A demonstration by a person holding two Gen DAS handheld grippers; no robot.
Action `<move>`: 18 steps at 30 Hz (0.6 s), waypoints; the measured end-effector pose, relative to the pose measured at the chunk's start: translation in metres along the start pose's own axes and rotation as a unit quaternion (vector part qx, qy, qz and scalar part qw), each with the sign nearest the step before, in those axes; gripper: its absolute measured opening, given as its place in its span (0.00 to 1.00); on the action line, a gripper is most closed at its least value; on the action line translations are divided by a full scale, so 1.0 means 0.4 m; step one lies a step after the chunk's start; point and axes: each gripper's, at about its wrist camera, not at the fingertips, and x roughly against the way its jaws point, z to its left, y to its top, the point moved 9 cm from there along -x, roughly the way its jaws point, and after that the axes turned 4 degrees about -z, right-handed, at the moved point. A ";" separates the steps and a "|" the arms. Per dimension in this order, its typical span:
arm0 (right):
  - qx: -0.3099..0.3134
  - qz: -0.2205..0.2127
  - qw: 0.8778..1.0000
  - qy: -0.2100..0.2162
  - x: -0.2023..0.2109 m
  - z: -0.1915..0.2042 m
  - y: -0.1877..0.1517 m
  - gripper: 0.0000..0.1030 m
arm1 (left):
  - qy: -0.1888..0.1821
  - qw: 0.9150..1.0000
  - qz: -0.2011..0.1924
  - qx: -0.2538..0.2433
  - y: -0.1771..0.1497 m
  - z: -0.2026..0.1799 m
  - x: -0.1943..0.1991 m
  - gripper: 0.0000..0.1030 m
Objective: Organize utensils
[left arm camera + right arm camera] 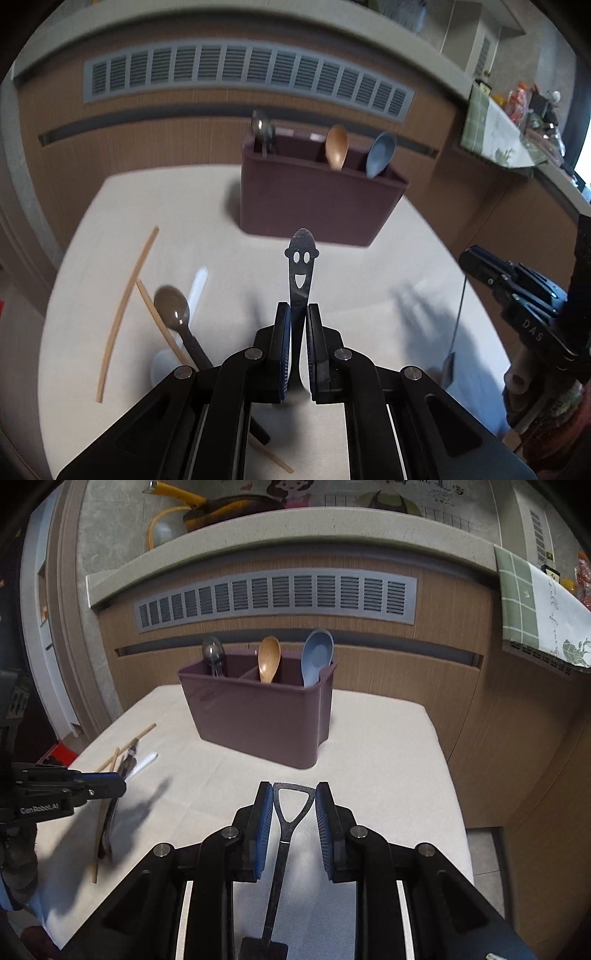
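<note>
Three spoons already stand bowl-up in the dark purple plastic utensil caddy (258, 716) at the far side of the cloth-covered desk (388, 760): a shiny metal spoon (213, 655) in its left compartment, a light wooden spoon (269, 658) in the middle and a pale blue plastic spoon (317, 655) at the right end. Several pieces remain loose on the desk's left part: two wooden chopsticks (127, 314), a brown plastic spoon (173, 308) and a white plastic spoon (195, 291), lying crossed over one another.

Left hand-held gripper (297, 314) is pinched on a steel handle with a cut-out smiley face (301, 266), its long axis running away from the camera, tip toward the caddy. Right hand-held gripper (294, 801) has its pads against the triangular loop end of a black utensil handle (284, 827), which points forward toward the caddy, the rest trailing back beneath the camera. By my judgement, the job is under halfway done.
</note>
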 end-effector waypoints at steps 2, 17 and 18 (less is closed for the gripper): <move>0.001 -0.015 1.000 -0.001 0.020 0.000 0.018 0.20 | -0.004 1.000 -0.014 -0.004 0.018 -0.009 0.020 0.02; 0.018 -0.046 0.999 -0.010 0.071 0.007 0.076 0.20 | 0.018 0.998 0.003 0.060 -0.002 0.094 -0.003 0.05; 0.017 -0.046 0.999 -0.010 0.070 0.006 0.075 0.20 | 0.018 0.997 0.018 0.066 -0.024 0.100 -0.022 0.06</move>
